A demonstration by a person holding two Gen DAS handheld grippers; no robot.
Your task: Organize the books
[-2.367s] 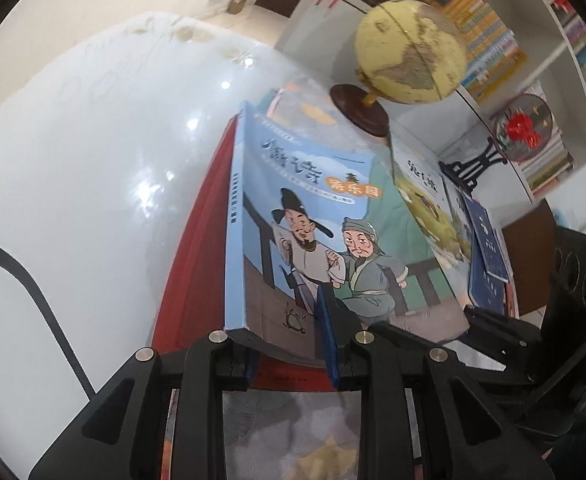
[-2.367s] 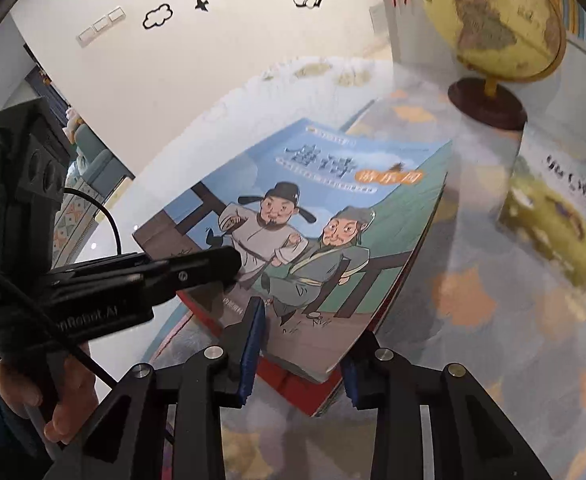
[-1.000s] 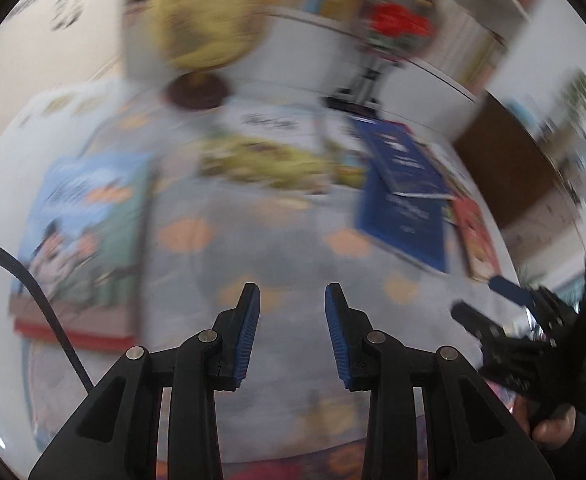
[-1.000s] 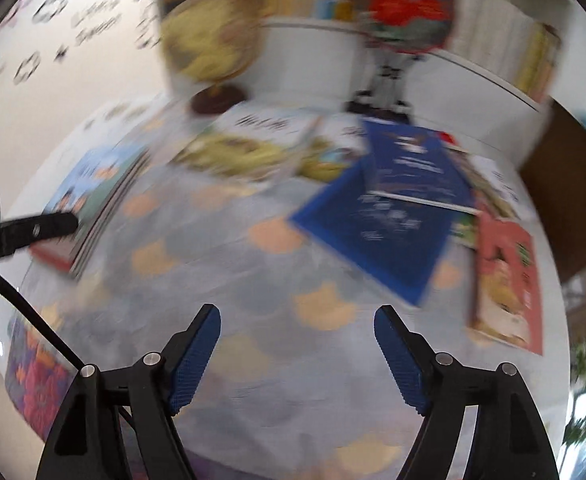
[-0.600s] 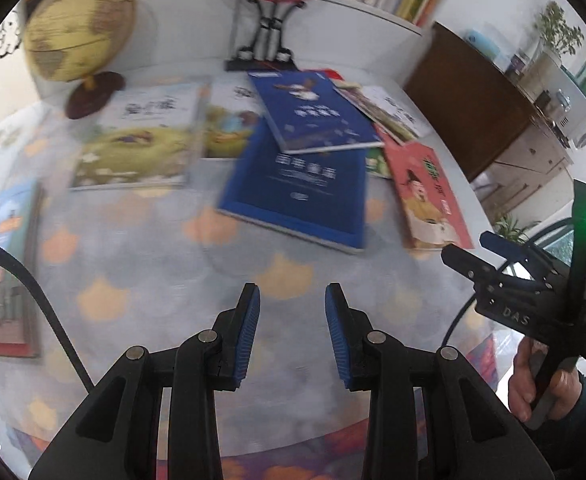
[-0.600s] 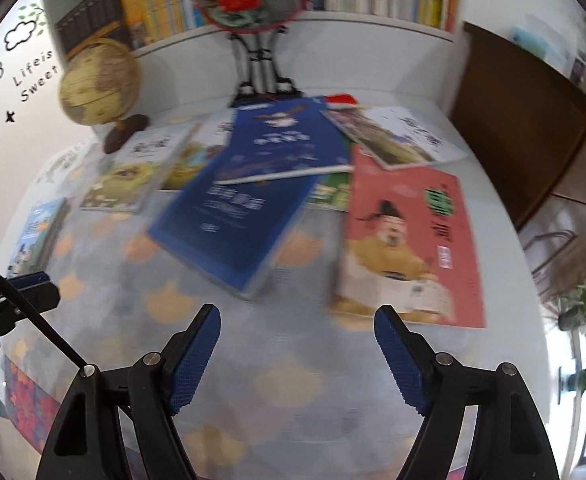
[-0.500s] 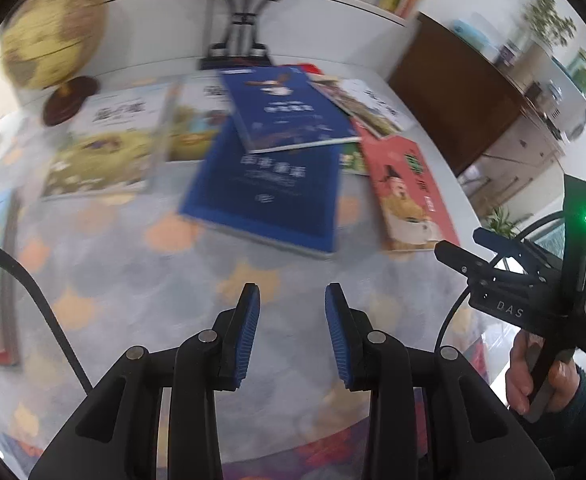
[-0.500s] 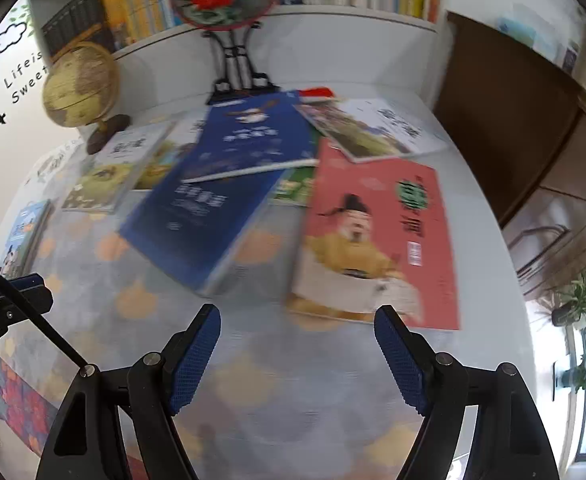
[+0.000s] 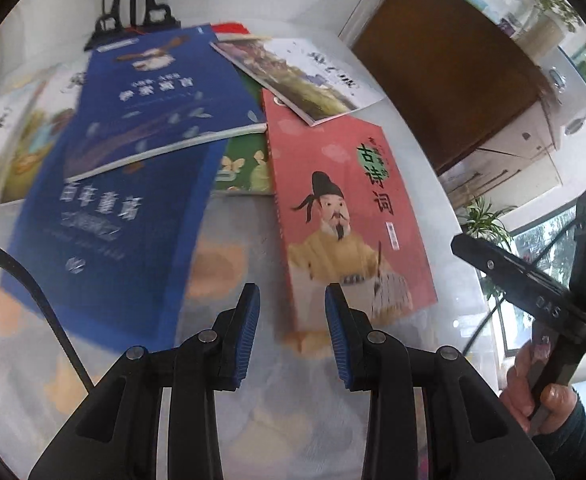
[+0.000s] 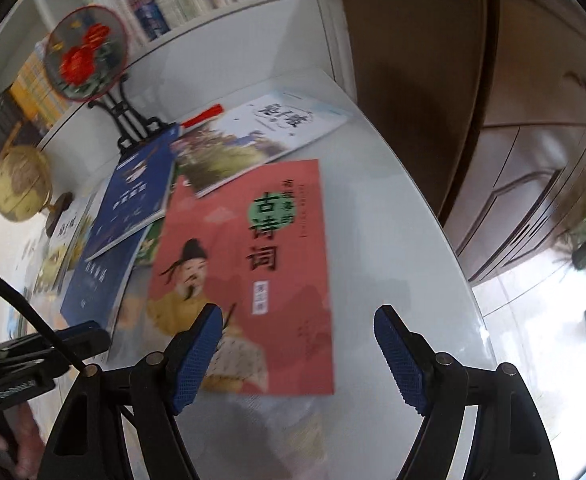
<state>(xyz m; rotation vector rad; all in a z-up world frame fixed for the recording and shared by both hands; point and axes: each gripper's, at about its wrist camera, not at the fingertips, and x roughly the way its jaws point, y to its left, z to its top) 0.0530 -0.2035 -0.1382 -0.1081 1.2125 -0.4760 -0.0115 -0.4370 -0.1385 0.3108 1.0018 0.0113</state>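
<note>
Books lie scattered flat on the table point(image 10: 405, 208). We judge that we are reaching for the red book point(image 10: 269, 248) at its near right end. Next the right gripper point(image 10: 299, 346), spread wide and empty, must close on its edge; the left gripper point(image 9: 292, 330) stands narrowly open, empty. We count two blue books, one red, one white point(image 9: 305, 76); further ones are blurred.

My left gripper point(image 9: 292, 328) hangs with empty, parted jaws over the near corner of the red poetry book point(image 9: 345, 216), dark blue books point(image 9: 109, 232) overlapping beside it.
</note>
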